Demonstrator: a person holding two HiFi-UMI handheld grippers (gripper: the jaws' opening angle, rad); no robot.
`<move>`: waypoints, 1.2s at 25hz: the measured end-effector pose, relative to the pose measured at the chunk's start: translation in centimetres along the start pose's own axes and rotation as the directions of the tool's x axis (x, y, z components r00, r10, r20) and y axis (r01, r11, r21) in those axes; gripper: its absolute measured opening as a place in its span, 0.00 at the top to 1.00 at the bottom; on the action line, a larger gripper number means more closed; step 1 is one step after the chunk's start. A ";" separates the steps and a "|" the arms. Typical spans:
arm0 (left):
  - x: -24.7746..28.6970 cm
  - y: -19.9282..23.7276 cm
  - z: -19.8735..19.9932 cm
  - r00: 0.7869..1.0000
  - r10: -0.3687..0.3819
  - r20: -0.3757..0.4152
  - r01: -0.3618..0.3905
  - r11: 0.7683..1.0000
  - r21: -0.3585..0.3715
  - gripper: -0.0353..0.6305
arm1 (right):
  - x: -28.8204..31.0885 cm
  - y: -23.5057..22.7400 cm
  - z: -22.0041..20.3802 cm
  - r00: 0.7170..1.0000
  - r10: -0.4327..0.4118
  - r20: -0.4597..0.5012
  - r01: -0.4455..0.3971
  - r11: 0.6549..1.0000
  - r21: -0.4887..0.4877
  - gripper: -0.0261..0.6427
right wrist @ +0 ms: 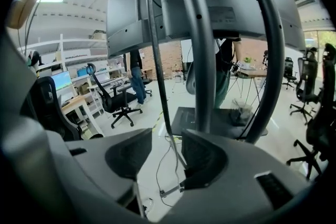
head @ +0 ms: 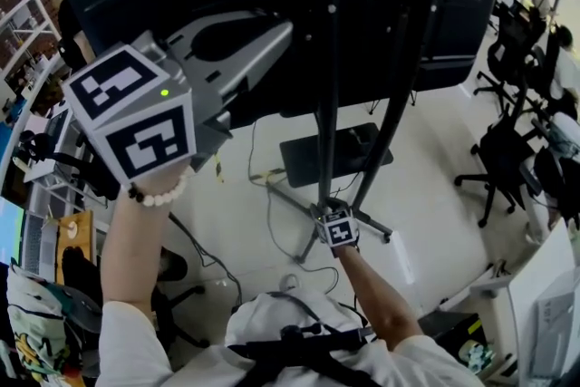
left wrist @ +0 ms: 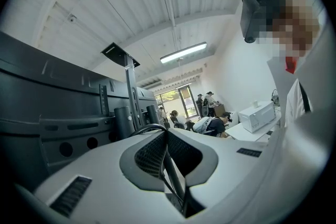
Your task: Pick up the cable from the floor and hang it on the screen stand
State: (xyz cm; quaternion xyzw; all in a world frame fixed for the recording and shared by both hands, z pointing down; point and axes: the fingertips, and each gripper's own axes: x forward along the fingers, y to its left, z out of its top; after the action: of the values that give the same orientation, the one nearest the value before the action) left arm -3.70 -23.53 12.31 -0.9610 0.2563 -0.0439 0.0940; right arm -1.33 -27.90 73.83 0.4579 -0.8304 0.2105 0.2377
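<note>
Since our left hand-held gripper [left wrist: 167, 136] has its jaws pressed together on the thin black cable [left wrist: 149, 127], which arches out over the tips toward the dark back of the screen [left wrist: 47, 92], we judge the lift done and the hanging to be the step in hand. That end of the cable sits high beside the screen's back; the rest drops toward the floor [head: 236, 222]. Our right hand-held gripper [right wrist: 167, 141] is low by the screen stand [right wrist: 202, 60], jaws spread. A thin dark line, likely the same cable, runs down through the gap, and as far as we can tell neither pad touches it. To do this well we hold the left pinch firm and carry the loop over a bracket or upright of the stand, not against the screen. We would have the right one guide the slack beside the uprights, closing only once the line lies squarely between the pads. A snag on the base [head: 335, 154] could tug the cable free.
</note>
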 end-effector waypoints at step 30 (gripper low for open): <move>-1.6 6.1 -4.0 0.994 0.104 0.037 -0.101 0.992 -0.073 0.92 | -9.7 1.6 9.5 0.964 0.191 0.185 -0.203 0.978 0.048 0.93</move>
State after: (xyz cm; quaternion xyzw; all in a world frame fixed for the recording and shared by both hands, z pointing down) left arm -8.58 -28.56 14.89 -0.9500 0.3048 -0.0102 0.0673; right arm -0.12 -26.11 60.30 0.3979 -0.8823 0.2186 0.1244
